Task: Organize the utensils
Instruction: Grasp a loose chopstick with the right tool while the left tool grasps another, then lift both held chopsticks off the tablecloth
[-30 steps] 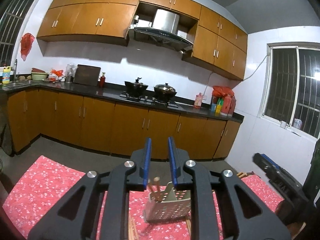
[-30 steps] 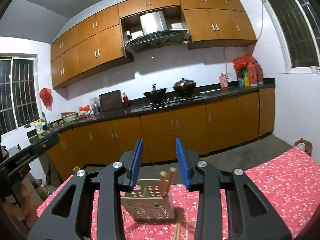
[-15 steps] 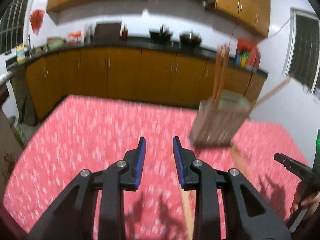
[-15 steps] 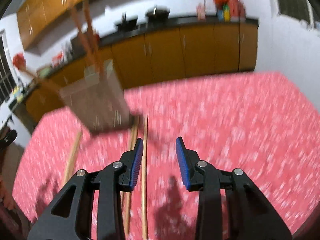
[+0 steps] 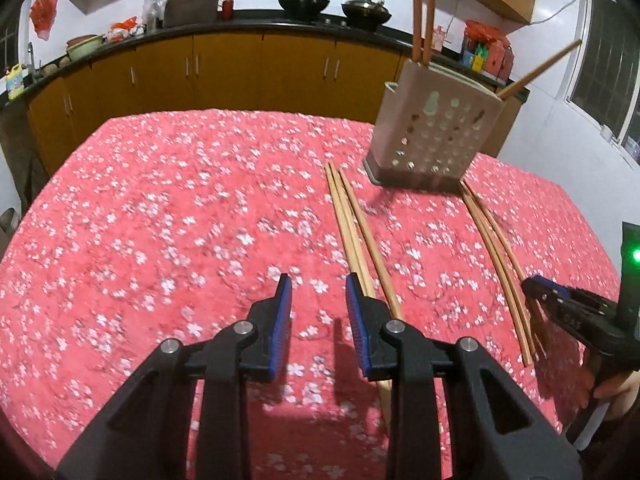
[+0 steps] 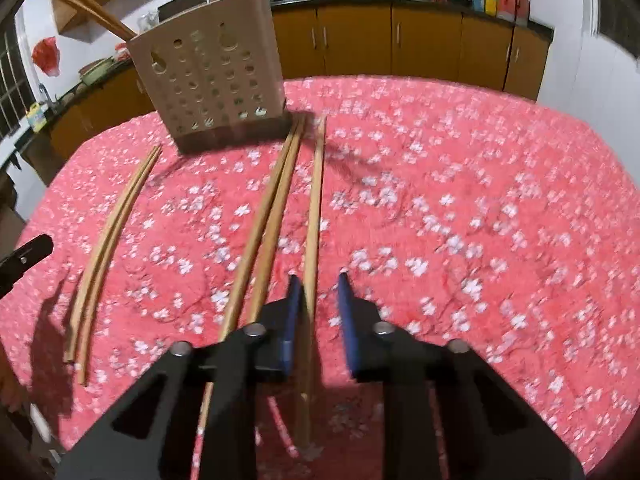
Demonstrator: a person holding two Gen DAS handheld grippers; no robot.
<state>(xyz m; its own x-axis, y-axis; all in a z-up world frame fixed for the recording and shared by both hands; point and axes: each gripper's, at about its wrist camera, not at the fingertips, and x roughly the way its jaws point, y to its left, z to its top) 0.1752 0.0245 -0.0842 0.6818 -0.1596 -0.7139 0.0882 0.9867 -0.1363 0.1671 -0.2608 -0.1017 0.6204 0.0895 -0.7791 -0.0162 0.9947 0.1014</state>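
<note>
A beige perforated utensil holder [image 5: 434, 136] stands on the red floral tablecloth [image 5: 180, 216] with several chopsticks sticking out of it; it also shows in the right wrist view [image 6: 216, 80]. Loose wooden chopsticks lie on the cloth in two groups: three near the middle [image 5: 356, 236] and a pair to the right [image 5: 496, 264]. My left gripper [image 5: 318, 320] is open, just left of the middle group. My right gripper [image 6: 318, 308] is open, low over the cloth, with one single chopstick [image 6: 314, 216] running between its fingers. Two more chopsticks [image 6: 268, 224] lie left of it.
The right gripper's tip [image 5: 560, 304] shows at the right edge of the left wrist view, by the pair of chopsticks. A curved pair [image 6: 108, 240] lies at the left in the right wrist view. Brown kitchen cabinets [image 5: 240, 68] stand behind the table.
Both grippers have tilted down from facing the kitchen to looking at the tablecloth and dropped close to the loose chopsticks. Both stay open.
</note>
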